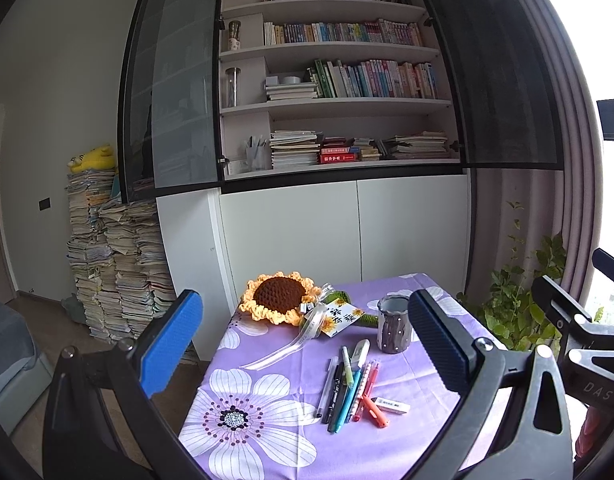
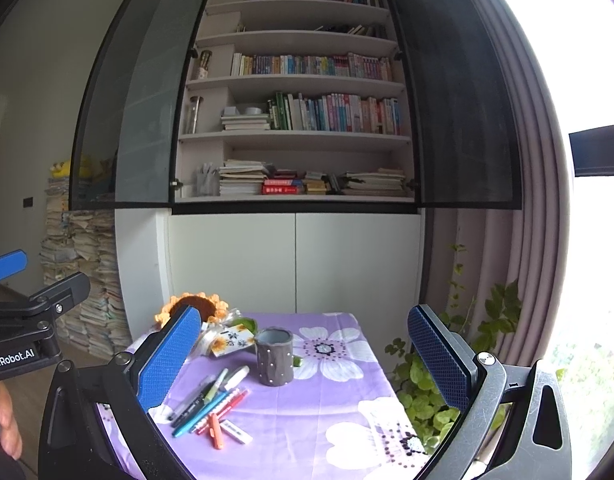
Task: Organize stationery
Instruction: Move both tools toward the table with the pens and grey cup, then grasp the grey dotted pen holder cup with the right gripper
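Right gripper [image 2: 303,360] hangs wide open above scattered pens [image 2: 211,402] beside a grey pen cup [image 2: 273,356]

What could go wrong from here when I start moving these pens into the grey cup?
The pens lie bunched and crossing each other, so a claw closing on one may drag or scatter its neighbours. The grey cup stands upright with nothing bracing it; a pen pushed in at an angle could tip it. The sunflower's ribbon trails toward the pile and could snag. Both the left claw and right claw are open and empty.
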`<state>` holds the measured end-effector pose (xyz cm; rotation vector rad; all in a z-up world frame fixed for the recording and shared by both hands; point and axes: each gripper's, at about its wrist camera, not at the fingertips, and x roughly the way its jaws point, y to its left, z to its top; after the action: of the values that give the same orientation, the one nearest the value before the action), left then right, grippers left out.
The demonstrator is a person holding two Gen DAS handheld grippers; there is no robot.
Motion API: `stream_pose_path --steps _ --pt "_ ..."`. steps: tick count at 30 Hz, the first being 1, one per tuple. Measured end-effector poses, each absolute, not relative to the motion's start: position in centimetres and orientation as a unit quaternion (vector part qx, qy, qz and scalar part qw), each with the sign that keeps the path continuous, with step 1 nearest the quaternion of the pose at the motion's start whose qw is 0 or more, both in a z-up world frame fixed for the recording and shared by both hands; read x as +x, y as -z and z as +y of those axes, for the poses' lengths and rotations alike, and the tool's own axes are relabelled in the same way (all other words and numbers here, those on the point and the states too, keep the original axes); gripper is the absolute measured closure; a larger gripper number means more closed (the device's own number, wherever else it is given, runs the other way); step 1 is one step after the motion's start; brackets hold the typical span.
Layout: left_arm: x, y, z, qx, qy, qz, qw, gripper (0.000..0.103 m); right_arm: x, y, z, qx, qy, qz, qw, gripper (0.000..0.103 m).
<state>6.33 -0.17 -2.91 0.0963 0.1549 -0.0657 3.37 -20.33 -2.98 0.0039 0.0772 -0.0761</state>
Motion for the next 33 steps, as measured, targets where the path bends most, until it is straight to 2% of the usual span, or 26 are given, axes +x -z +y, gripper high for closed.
stream_pose_path --steps 12,18,27,33 --pt "8.2 3.7 -0.4 0.046 0.035 0.081 0.995 0.001 5.3 3.4 -19.2 -0.023 0.033 0.036 0.999 0.0" --pt "10.9 5.5 -0.2 0.053 0.024 0.106 0.993 0.001 7.8 4.5 -18.9 -0.029 0.015 0.052 0.998 0.0" --pt "18.7 10.0 0.3 0.045 0.03 0.179 0.982 0.001 18.1 10.3 -20.1 -0.004 -0.029 0.179 0.983 0.0" --pt "23.1 11.7 0.1 0.058 0.042 0.202 0.977 0.001 24.3 13.3 -20.3 0.004 -0.049 0.221 0.974 0.0"
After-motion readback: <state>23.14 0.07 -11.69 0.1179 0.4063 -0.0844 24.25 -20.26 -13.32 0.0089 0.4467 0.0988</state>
